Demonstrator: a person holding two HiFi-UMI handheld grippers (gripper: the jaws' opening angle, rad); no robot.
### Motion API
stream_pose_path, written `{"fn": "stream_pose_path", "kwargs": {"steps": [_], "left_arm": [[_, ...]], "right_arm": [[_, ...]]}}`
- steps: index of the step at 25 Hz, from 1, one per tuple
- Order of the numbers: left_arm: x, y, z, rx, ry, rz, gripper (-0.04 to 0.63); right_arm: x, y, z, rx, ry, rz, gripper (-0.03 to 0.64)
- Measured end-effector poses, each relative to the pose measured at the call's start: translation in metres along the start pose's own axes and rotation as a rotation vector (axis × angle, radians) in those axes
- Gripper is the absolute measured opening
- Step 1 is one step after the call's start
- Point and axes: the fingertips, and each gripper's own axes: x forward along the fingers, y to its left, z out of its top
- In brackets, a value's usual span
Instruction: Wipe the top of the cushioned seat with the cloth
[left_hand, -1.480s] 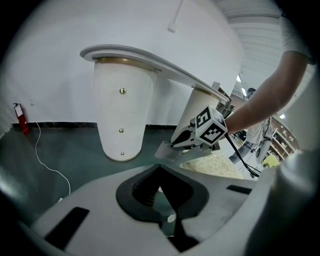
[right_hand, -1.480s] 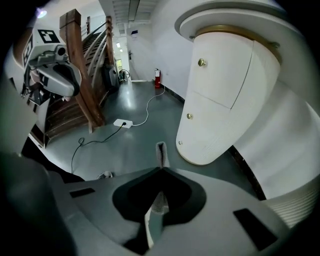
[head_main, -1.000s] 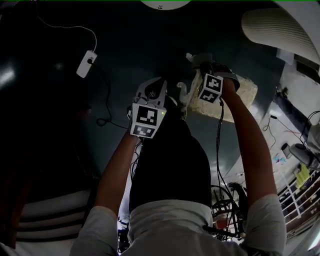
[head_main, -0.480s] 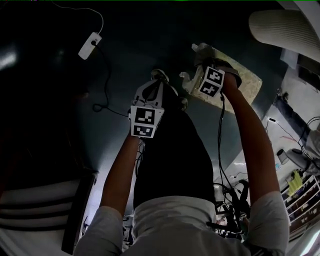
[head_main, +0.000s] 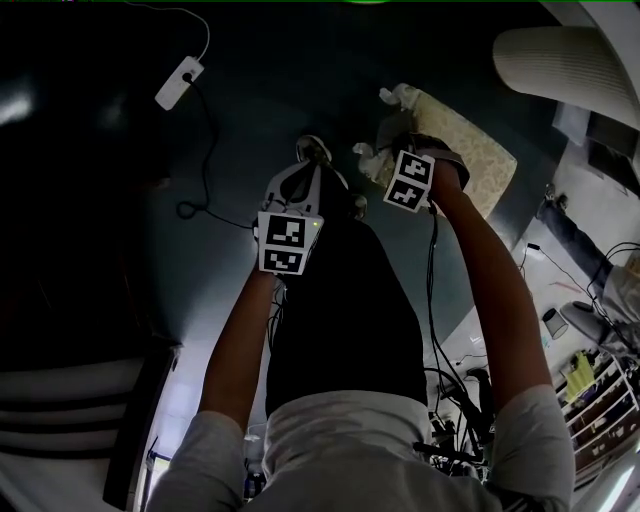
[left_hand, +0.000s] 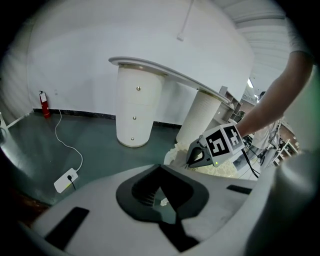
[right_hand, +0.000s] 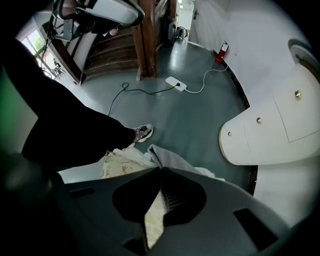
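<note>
Right hand-held gripper (right_hand: 161, 169): your arm reaches forward, jaws pinching the cloth (right_hand: 172, 160) on the cushioned seat (head_main: 485, 160). Left hand-held gripper (left_hand: 160, 170): your forearm is raised alongside, above the floor (head_main: 240, 110), jaws pressed together, empty.

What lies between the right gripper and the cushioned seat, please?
The grey cloth, held at the right gripper's jaw tips over the cushioned seat, seen in the right gripper view.

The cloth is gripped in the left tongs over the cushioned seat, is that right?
Not quite: the cloth is gripped in the right tongs over the cushioned seat, as the right gripper view shows. The left tongs hold nothing.
</note>
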Motion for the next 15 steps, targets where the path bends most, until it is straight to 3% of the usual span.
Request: {"fn": "stream_pose_path", "kwargs": {"steps": [15], "left_arm": [[-0.033,-0.017,-0.022,-0.014,-0.009,0.028,0.014]], "right_arm": [[-0.005,0.074,0.022,0.023,-0.048,0.058,0.017]]}}
